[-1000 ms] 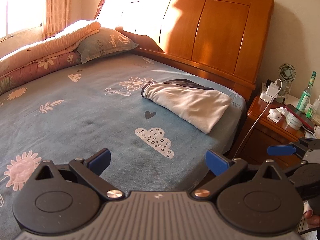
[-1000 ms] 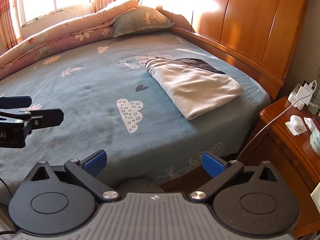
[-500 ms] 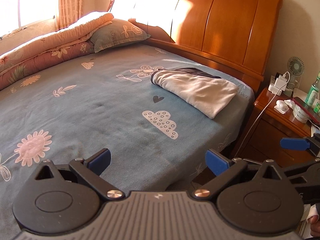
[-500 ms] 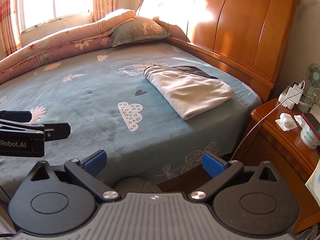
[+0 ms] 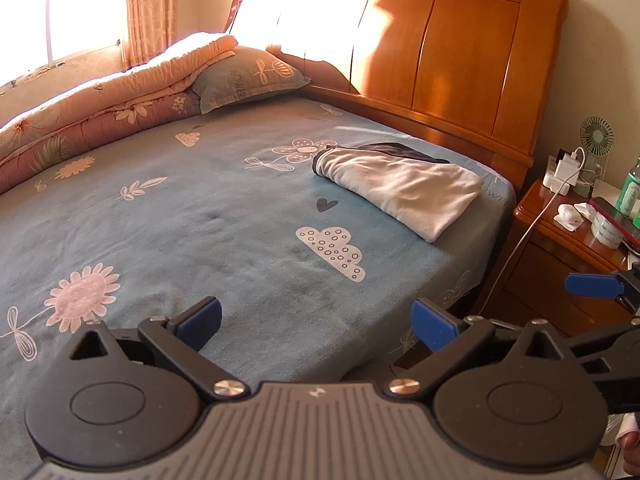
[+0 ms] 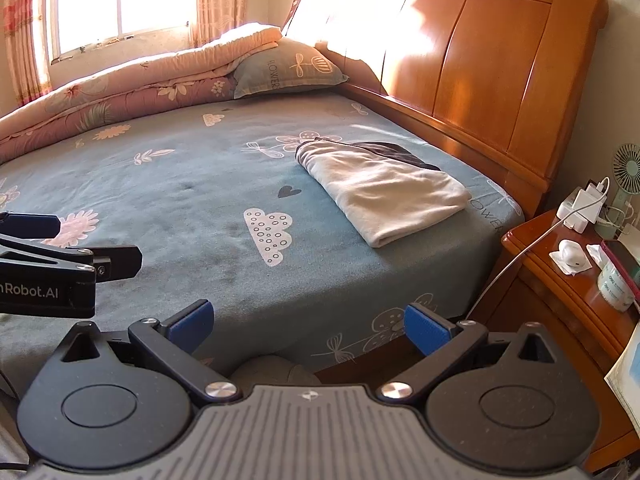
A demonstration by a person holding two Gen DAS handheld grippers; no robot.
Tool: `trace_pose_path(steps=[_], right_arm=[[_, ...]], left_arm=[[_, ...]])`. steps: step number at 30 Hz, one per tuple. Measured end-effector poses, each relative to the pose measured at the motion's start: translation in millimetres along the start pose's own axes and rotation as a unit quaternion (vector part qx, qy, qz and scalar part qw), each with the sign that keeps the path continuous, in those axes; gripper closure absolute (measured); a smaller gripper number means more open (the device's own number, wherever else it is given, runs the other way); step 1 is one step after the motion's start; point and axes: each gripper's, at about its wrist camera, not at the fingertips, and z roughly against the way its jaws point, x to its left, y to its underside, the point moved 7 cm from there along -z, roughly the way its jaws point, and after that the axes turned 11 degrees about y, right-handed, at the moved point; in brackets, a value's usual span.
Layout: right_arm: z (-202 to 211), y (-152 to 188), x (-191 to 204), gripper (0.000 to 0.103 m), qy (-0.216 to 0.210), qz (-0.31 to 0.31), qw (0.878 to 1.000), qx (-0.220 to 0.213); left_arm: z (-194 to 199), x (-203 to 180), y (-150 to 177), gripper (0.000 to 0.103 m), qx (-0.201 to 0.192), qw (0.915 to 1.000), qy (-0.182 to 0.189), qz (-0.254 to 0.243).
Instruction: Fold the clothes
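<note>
both grippers pulled back from bed [image 5: 200, 220], folded garment [image 5: 400, 188] lying there, left gripper [image 5: 316, 322] and right gripper [image 6: 306, 322] fingers apart, empty

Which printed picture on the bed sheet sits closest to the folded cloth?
The small dark heart, just off the folded cloth; the white dotted cloud lies farther toward the bed's edge.

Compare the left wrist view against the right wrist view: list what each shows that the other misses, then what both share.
Only the left wrist view shows a green bottle at the nightstand's far edge, and the right gripper entering from the right.

Only the right wrist view shows the window with its frame, and the left gripper entering from the left, with "Robot.AI" lettering.

Both show the folded white garment lying on the blue bedsheet, the pillow, the rolled quilt, the headboard, the nightstand and small fan. Each view's own jaws stand open, holding nothing.
</note>
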Motion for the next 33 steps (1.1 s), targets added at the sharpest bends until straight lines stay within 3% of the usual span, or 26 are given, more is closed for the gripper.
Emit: trace_pose_path(steps=[33], right_arm=[[-8, 3, -11, 0.0, 0.016, 0.004, 1.0, 0.009]], left_arm=[[-4, 1, 4, 0.002, 0.006, 0.9999, -0.004, -0.007]])
